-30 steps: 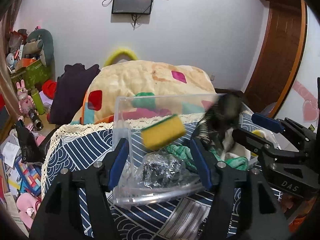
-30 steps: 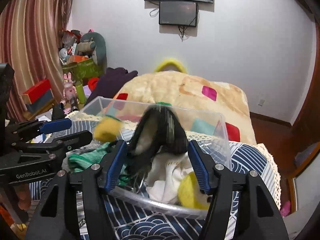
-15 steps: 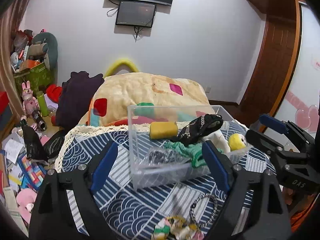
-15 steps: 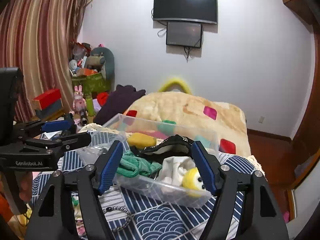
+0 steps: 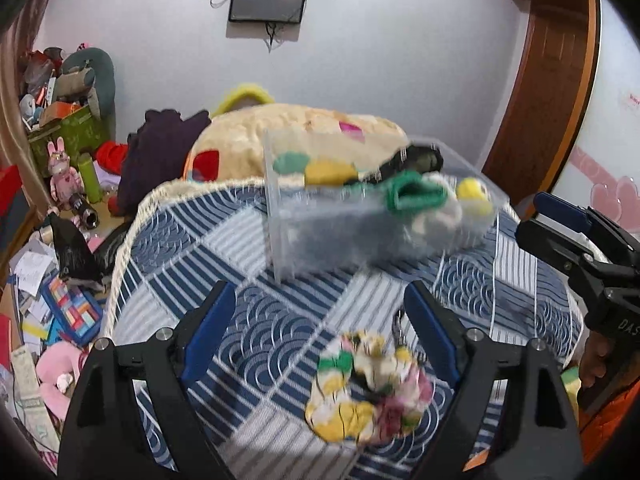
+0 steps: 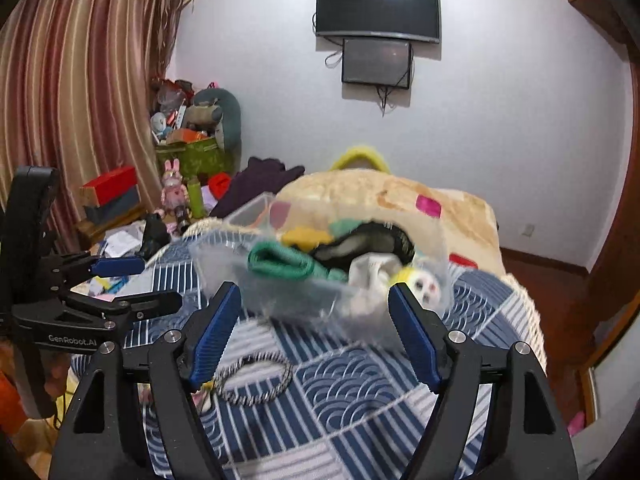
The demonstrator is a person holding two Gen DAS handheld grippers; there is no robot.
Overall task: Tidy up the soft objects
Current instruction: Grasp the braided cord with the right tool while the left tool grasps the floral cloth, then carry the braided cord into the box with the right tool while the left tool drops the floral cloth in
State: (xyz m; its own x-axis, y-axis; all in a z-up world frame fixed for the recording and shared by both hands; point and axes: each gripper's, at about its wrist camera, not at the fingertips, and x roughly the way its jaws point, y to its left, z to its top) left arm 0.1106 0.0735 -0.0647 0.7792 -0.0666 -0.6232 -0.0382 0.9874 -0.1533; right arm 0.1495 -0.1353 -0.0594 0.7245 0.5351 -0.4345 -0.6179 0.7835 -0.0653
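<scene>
A clear plastic bin [image 5: 320, 236] stands on the blue patterned tablecloth [image 5: 224, 256]. It holds a yellow sponge [image 5: 328, 172], a green cloth [image 5: 416, 194], a black item [image 5: 416, 158], white cloth and a yellow plush [image 5: 474, 196]. The bin also shows in the right wrist view [image 6: 280, 292]. A floral fabric piece [image 5: 368, 396] lies on the cloth just ahead of my open, empty left gripper [image 5: 320, 336]. A black-and-white cord loop [image 6: 254, 378] lies beside it. My right gripper [image 6: 314, 332] is open and empty, short of the bin.
A beige patterned blanket heap [image 5: 296, 136] and dark purple clothing [image 5: 160, 152] lie behind the table. Toys, boxes and papers clutter the floor at left [image 5: 52, 248]. A wooden door [image 5: 552, 92] stands at right. Screens hang on the wall [image 6: 376, 36].
Both grippers have drawn back from the bin after letting the sponge and the black item fall into it. The floral fabric and the cord loop have come into view.
</scene>
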